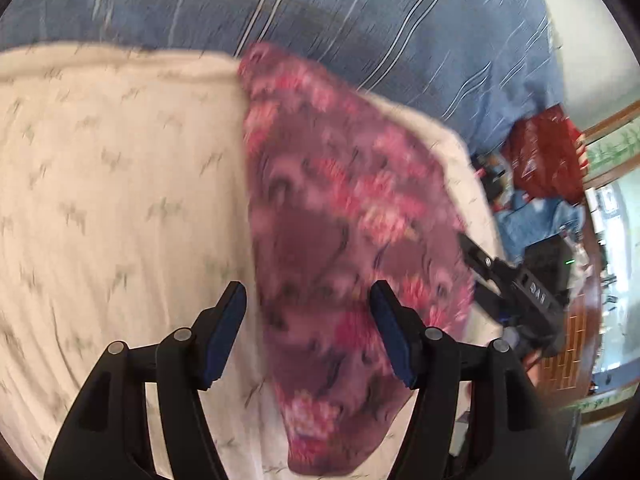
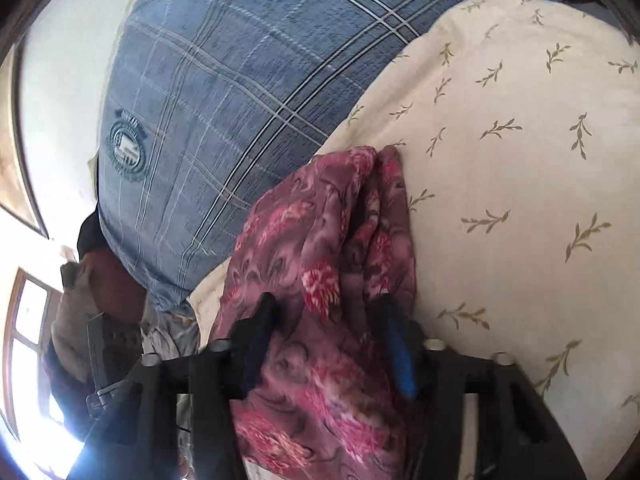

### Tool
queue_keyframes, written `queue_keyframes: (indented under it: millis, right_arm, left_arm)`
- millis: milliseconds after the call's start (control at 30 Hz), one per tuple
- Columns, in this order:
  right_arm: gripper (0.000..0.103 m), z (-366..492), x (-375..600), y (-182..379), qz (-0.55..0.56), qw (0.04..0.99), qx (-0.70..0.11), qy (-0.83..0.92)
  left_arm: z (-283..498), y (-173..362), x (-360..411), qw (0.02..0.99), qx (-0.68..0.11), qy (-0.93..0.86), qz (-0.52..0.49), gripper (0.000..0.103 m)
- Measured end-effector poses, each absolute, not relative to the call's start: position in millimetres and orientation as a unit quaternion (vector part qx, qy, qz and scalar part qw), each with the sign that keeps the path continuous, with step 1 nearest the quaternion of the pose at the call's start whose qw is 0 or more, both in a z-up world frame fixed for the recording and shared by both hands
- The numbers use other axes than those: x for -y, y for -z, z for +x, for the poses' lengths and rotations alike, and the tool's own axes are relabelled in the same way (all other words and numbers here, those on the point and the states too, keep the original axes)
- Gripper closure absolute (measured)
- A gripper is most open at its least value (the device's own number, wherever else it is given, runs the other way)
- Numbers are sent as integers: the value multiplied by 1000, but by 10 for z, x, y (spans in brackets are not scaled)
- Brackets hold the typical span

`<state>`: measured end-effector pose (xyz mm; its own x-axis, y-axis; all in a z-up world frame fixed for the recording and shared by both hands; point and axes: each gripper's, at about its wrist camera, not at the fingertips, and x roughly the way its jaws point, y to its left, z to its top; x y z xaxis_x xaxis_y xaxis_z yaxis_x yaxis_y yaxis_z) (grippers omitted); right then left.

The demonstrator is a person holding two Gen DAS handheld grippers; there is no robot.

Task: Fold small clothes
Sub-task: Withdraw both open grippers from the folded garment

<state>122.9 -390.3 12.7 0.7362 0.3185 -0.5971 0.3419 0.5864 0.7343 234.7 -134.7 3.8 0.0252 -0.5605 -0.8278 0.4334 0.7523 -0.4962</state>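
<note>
A maroon floral garment [image 1: 320, 200] lies bunched on a cream leaf-print sheet [image 1: 120, 180]. My left gripper [image 1: 308, 300] hovers open over its near part, blue pads wide apart and clear of the cloth. My right gripper [image 1: 474, 256] comes in from the right, its tips together at the garment's right edge. In the right wrist view the floral garment [image 2: 320, 232] is gathered in folds between the fingers of my right gripper [image 2: 326, 320], and the cloth hides the pads' inner faces. The left wrist view is blurred.
A blue plaid blanket [image 1: 360, 20] covers the bed beyond the cream sheet [image 2: 500, 160]; the blue plaid blanket [image 2: 220, 100] bears a round crest. A red bag [image 1: 548, 152] and clutter sit past the bed's right edge. Piled clothes [image 2: 100, 300] lie at the left by a window.
</note>
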Motion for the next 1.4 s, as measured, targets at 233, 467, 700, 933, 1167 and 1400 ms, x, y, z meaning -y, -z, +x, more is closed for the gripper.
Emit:
queue_keyframes:
  millis: [233, 467, 700, 933, 1167, 1400]
  right_arm:
    - [94, 1178, 3684, -451, 339, 857, -386, 46]
    - [83, 889, 3678, -735, 334, 883, -329, -1]
    - [78, 1058, 3295, -227, 223, 851, -472, -56]
    - [79, 895, 3675, -584, 334, 879, -337, -51]
    - [79, 1264, 3506, -786, 303, 911, -281, -5]
    - [92, 1594, 3607, -103, 313, 855, -413, 25]
  left_arm:
    - [2044, 91, 1383, 731, -607, 311, 22, 28]
    - [1867, -207, 1174, 752, -578, 316, -2, 30]
    - [1760, 109, 1315, 756, -585, 290, 48, 29]
    - [1690, -283, 1312, 769, -535, 351, 22, 29]
    - [2163, -528, 1870, 828, -471, 297, 71, 29]
    - [2402, -11, 1951, 814, -511, 265, 76, 26]
